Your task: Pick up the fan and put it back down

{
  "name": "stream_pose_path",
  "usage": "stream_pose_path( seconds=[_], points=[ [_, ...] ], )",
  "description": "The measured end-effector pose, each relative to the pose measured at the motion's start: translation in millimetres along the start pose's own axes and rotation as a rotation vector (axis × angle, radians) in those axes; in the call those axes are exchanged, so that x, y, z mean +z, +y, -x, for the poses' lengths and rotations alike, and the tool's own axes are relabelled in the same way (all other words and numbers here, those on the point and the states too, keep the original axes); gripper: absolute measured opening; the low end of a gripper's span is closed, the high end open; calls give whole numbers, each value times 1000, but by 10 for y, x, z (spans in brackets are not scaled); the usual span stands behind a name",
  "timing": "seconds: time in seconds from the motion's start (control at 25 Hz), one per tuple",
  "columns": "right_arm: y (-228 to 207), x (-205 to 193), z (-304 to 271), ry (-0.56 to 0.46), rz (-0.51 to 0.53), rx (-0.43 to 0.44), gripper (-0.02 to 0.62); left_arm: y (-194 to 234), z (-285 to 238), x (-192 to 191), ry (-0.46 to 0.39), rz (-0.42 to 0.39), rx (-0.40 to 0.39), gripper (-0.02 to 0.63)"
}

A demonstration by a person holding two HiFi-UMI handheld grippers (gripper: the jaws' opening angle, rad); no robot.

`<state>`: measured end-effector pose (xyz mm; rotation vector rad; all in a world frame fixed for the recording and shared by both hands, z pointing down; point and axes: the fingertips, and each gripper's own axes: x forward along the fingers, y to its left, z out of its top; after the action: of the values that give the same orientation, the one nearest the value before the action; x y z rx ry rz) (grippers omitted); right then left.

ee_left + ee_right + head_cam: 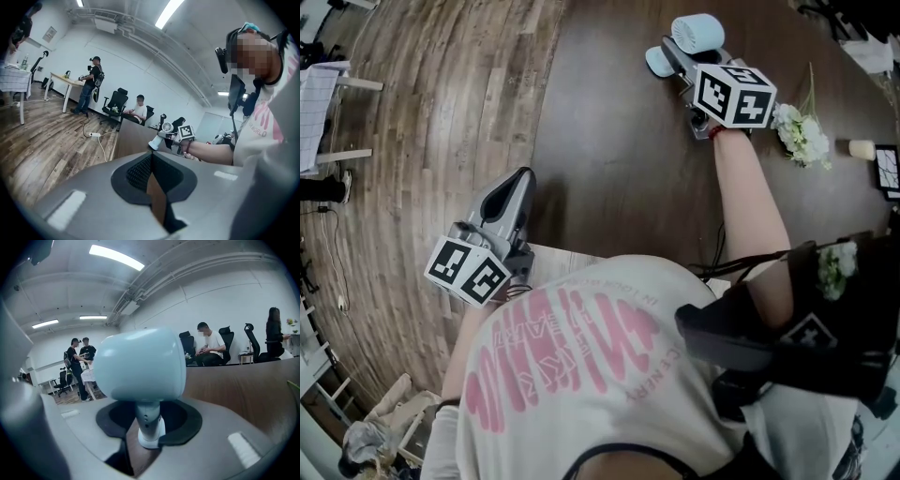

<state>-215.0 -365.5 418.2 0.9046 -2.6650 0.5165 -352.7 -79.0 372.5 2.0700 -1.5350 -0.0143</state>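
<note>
The pale blue fan (697, 34) has a rounded head and a white foot (659, 62). It is at the far side of the dark brown table (609, 141). My right gripper (677, 54) is shut on its thin stem (149, 420), just below the head (140, 364), which fills the right gripper view. Whether the foot rests on the table I cannot tell. The left gripper view shows the fan (162, 132) far off in the right gripper. My left gripper (522, 180) hangs at the table's near left edge, shut (151, 161) and holding nothing.
White flowers (802, 136), a small cream cylinder (862, 149) and a dark flat device (888, 171) lie right of the right hand. Wooden floor (422, 141) lies left of the table. Several people, office chairs (115, 101) and a white table (65, 80) stand far off.
</note>
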Motion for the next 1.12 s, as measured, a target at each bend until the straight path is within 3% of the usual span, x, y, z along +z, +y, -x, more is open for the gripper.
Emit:
stream_pose_path(
  seconds=[0.4,0.6,0.84,1.12],
  points=[
    [-101,82,-171,1,-19,-10,144,38,23,-6,4,19,2,18],
    [-171,-92,-134,-22,-55,-22,146,6,28,-207,-1,12,13,20],
    [3,20,-216,31,39,-23,146,92,64,-3,-6,27,10,18],
    [37,-25,-213,43,61,-26,146,90,57,13,-13,23,5,20]
  ],
)
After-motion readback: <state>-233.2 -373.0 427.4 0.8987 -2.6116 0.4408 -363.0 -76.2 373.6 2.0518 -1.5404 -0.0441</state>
